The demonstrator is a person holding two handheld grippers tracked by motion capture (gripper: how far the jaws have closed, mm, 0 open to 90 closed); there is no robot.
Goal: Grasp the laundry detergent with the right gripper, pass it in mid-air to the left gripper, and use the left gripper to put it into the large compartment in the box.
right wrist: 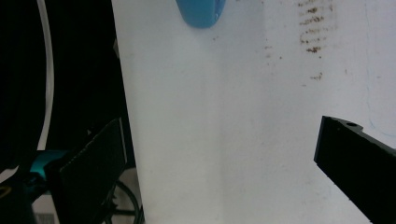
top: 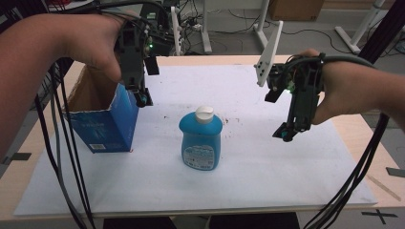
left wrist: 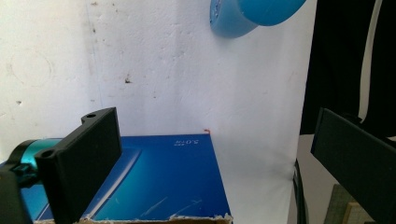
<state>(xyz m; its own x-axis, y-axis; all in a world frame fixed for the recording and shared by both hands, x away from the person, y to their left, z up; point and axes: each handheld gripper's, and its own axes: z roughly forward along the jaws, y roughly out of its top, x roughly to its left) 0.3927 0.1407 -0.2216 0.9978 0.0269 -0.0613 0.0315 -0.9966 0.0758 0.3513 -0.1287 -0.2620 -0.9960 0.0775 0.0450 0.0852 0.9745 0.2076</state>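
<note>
High view, from my remote station: one blue bottle [top: 201,141] with a white cap [top: 204,114] stands upright mid-worktop [top: 286,181], on the white sheet, between my two grippers. One open blue carton [top: 102,119] sits to its left, just apart. My left gripper [top: 142,98] hovers over the carton's near edge, jaws apart and empty; my right gripper [top: 285,133] hangs off the bottle's right side, jaws likewise spread, holding nothing. I judge the bottle to be stiff plastic, smooth and perhaps slippery, with some weight if full. The flat-sided body below the shoulder looks the surest place to grip; the cap looks too narrow.
</note>
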